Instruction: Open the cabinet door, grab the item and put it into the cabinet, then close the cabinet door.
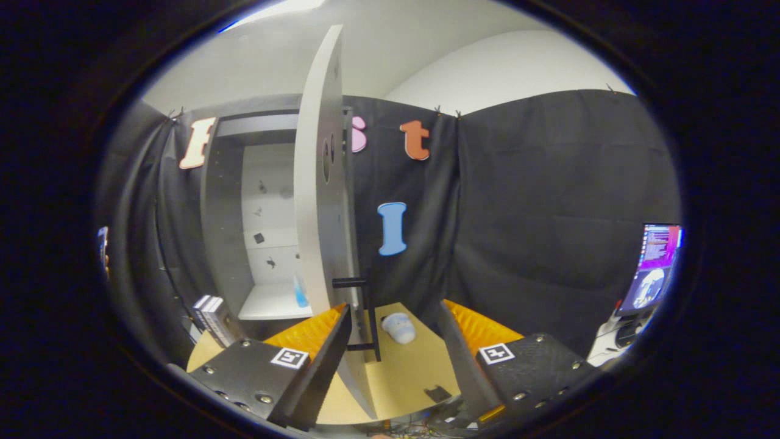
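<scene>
Cabinet door [320, 201] ajar between spread tongs [395, 332].

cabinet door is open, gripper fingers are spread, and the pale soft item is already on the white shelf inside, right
Not quite. In the gripper view the pale, rounded soft item lies on the tan wooden tabletop, beyond the open gripper. The grey cabinet door is open, as you say.

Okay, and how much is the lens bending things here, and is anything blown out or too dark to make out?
Gripper view: the fisheye bows the open cabinet door into a curve; the ceiling light above it is overexposed; the monitor glares brightly; the cabinet interior stays readable. The hand-held gripper is open, the door edge between its fingers, the pale item sharp on the table.
</scene>
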A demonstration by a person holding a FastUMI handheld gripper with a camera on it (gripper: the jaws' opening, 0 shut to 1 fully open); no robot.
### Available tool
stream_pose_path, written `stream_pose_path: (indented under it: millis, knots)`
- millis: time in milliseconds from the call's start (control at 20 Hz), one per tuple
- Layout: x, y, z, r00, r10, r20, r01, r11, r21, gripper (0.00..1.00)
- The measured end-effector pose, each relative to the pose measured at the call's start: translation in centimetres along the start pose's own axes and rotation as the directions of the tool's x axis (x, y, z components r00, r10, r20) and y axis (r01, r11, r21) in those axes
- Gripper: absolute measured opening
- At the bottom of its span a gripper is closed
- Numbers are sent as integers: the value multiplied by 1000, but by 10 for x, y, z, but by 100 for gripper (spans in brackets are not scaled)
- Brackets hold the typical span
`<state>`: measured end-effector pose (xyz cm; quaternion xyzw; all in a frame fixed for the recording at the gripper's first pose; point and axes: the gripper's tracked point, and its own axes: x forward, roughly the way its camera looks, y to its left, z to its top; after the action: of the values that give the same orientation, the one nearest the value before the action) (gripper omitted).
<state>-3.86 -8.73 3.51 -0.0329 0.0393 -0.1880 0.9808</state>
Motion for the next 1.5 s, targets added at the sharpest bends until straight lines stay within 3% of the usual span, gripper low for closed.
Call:
stream_pose_path:
  millis: [350, 750, 1250, 1500]
  knots:
    - [13, 56, -9, 985, 170, -14, -169, 985, 46, 87]
    - [37, 125, -22, 941, 337, -16, -332, 932, 145, 90]
    - [77, 227, -31, 841, 541, -27, -532, 834, 149, 93]
    - [101, 269, -35, 795, 606, -31, -593, 786, 174, 93]
